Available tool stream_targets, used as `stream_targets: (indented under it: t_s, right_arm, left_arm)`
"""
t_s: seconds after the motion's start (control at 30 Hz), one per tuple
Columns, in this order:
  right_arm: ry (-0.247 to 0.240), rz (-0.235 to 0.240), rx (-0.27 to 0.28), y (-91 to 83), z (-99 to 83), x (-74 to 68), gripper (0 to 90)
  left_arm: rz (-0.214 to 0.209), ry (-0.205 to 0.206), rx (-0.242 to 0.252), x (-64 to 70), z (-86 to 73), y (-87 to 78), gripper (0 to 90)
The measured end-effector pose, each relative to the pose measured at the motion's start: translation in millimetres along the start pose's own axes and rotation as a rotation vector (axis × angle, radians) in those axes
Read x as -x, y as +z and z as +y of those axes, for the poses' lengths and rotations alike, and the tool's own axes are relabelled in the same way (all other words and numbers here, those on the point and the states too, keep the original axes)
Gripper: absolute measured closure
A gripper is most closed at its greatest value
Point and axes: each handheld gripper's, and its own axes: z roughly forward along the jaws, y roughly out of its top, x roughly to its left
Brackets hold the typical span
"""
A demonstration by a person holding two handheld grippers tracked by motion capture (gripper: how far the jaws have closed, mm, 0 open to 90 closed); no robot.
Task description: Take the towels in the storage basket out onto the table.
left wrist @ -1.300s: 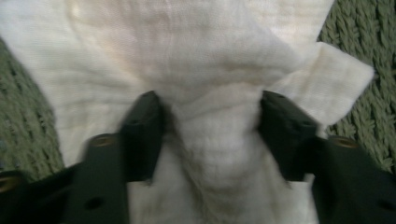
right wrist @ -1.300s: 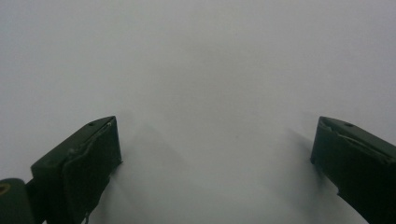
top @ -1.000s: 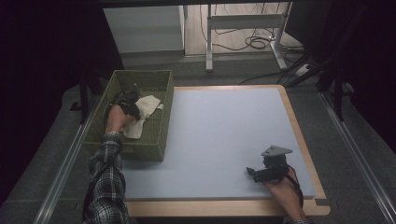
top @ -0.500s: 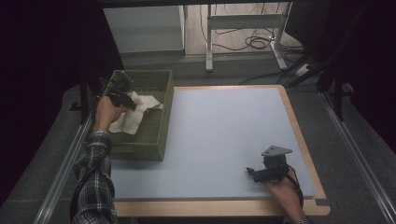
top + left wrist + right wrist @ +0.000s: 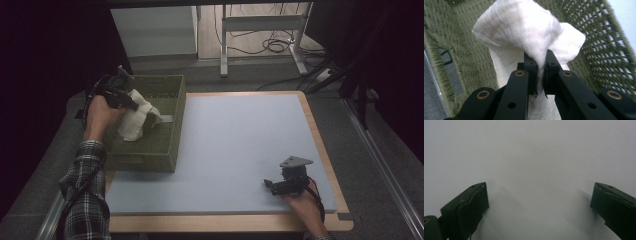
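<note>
A white cloth [image 5: 136, 119] hangs over the olive woven basket [image 5: 165, 150] at the table's left. My left gripper [image 5: 131, 102] is shut on its upper fold and holds it lifted above the basket. In the left gripper view the cloth [image 5: 524, 32] bunches up from between the closed jaws of that gripper [image 5: 540, 72], with the basket's wall [image 5: 604, 55] behind it. My right gripper [image 5: 272, 185] rests low near the table's front right, open, with bare mat between its jaws [image 5: 539, 202].
A pale blue mat [image 5: 240, 145] with a wooden border [image 5: 320, 140] covers the table. Beyond the far edge stand a metal frame's legs [image 5: 224, 45] and loose cables [image 5: 272, 45] on the floor. The left and right sides are dark.
My left gripper has lifted out of the basket and moved toward its far left corner, pulling the white cloth up with it. The right gripper has stayed put.
</note>
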Motion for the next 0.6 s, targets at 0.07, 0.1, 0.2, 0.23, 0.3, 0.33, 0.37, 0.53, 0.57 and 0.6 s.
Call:
stream_targets:
  t_s: [0.07,0.1,0.2,0.23,0.3,0.33,0.37,0.53,0.57,0.6]
  right_arm:
    - [0.001,0.0,0.0,0.0,0.0,-0.1,1.5]
    - [0.001,0.0,0.0,0.0,0.0,-0.1,1.5]
    - [0.001,-0.001,-0.002,-0.1,0.0,-0.1,1.5]
    - [0.0,-0.001,-0.001,0.0,0.0,0.0,1.5]
    - [0.0,-0.001,-0.001,0.0,0.0,0.0,1.5]
    - [0.001,-0.001,-0.002,0.0,0.0,-0.1,1.5]
    - [0.001,-0.001,-0.002,0.0,0.1,-0.1,1.5]
    - [0.002,-0.001,-0.001,0.0,0.1,-0.1,1.5]
    - [0.0,-0.001,-0.001,0.0,0.0,0.0,1.5]
    - [0.0,-0.001,-0.001,0.0,0.0,0.0,1.5]
  left_arm:
    - [-0.007,0.0,0.003,1.5,-0.3,-6.6,84.0]
    - [-0.007,0.008,0.001,2.2,-0.4,-10.3,83.9]
    - [-0.009,0.011,0.003,4.6,-0.5,-16.8,83.7]
    - [-0.008,0.016,0.006,6.1,-0.4,-20.9,83.7]
    - [-0.01,0.025,0.018,10.2,0.3,-30.0,83.7]
    - [-0.01,0.027,0.023,11.7,0.8,-33.2,83.7]
    - [-0.016,0.032,0.03,13.7,1.4,-37.0,83.7]
    - [-0.02,0.055,0.042,21.6,4.8,-49.8,83.6]
    - [-0.017,0.07,0.052,25.2,7.0,-57.5,83.6]
    - [-0.017,0.073,0.056,27.1,8.1,-61.5,83.5]
